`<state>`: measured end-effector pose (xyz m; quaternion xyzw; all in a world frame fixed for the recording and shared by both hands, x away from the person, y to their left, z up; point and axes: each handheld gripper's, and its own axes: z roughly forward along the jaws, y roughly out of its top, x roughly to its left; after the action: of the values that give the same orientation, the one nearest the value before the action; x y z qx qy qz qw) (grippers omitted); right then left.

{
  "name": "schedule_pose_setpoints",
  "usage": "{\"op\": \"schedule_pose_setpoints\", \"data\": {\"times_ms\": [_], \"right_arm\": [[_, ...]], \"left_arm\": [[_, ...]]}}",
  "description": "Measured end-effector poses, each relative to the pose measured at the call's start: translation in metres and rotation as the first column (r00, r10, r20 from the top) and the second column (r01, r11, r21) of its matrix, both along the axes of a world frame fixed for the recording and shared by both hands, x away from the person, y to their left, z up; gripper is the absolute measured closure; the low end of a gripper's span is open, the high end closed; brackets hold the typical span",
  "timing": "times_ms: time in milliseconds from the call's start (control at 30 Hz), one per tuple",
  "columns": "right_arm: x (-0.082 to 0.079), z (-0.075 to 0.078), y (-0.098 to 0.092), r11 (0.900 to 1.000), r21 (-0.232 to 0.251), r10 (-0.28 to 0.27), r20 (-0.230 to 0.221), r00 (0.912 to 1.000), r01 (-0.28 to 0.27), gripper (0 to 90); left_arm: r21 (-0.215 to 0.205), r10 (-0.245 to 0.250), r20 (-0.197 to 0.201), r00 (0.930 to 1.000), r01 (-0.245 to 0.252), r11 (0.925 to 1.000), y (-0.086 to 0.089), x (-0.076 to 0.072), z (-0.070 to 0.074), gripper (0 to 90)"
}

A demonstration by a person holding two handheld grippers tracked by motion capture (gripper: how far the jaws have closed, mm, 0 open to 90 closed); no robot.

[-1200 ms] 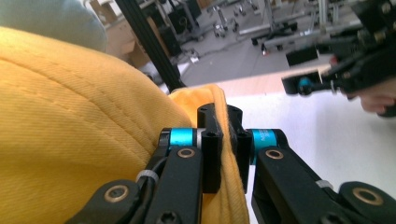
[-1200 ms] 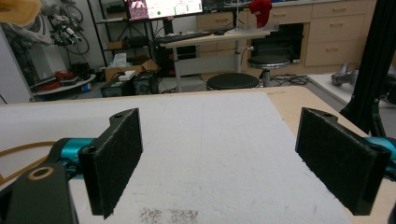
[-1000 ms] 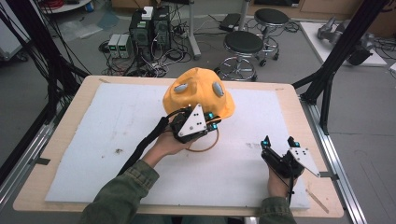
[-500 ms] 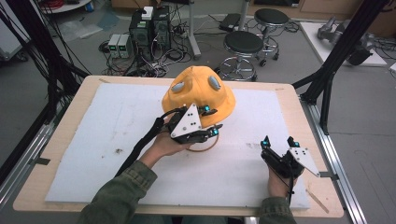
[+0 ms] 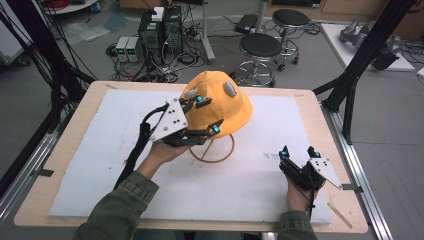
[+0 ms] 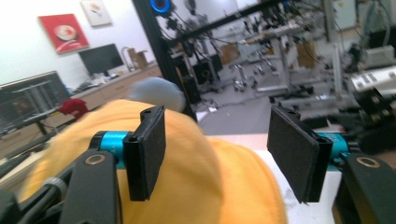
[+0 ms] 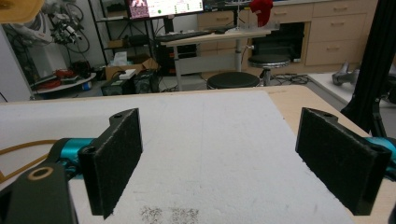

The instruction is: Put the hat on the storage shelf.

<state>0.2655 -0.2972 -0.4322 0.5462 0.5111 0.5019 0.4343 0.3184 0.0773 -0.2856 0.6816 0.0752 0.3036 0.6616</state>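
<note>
Orange hat on a wire stand, mid-table

The left gripper [image 5: 202,114] spreads wide against the orange hat [image 5: 220,102], gripping nothing; wire stand [image 5: 212,150] below. The right gripper [image 5: 299,152] rests wide open and empty on the white mat [image 5: 90,145], well apart.

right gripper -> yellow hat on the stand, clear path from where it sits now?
Probably yes. The right gripper rests open near the table's right front, and bare white mat lies between it and the yellow hat. But the left gripper already straddles the hat's near side, so the right side is freer.
</note>
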Motion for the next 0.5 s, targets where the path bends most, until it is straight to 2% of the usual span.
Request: {"op": "schedule_pose_setpoints", "data": {"times_ms": [133, 233, 267, 333, 433, 500], "right_arm": [[0.000, 0.000, 0.000, 1.000, -0.004, 0.002, 0.000, 1.0000, -0.002, 13.7], [0.000, 0.000, 0.000, 1.000, -0.006, 0.003, -0.004, 1.0000, -0.003, 13.7], [0.000, 0.000, 0.000, 1.000, -0.003, 0.004, -0.003, 1.0000, -0.004, 13.7], [0.000, 0.000, 0.001, 1.000, -0.002, 0.002, -0.003, 1.0000, -0.002, 13.7], [-0.001, 0.000, 0.001, 1.000, -0.005, 0.002, -0.006, 1.0000, -0.002, 13.7], [-0.001, 0.000, 0.001, 1.000, -0.006, 0.002, -0.005, 1.0000, -0.002, 13.7]], "left_arm": [[-0.075, 0.053, -0.013, 0.9985, -0.054, 0.9957, 0.022, 0.001, 0.004, 36.2], [-0.125, 0.105, -0.013, 0.9944, -0.106, 0.9865, 0.041, 0.000, 0.007, 35.9], [-0.125, 0.105, -0.013, 0.9944, -0.106, 0.9865, 0.041, 0.000, 0.007, 35.8], [-0.150, 0.131, -0.016, 0.9913, -0.132, 0.9798, 0.052, 0.000, 0.008, 35.7], [-0.165, 0.170, -0.017, 0.9853, -0.170, 0.9714, 0.065, -0.002, 0.007, 35.6], [-0.190, 0.191, -0.019, 0.9814, -0.191, 0.9630, 0.072, -0.003, 0.006, 35.6]]}}
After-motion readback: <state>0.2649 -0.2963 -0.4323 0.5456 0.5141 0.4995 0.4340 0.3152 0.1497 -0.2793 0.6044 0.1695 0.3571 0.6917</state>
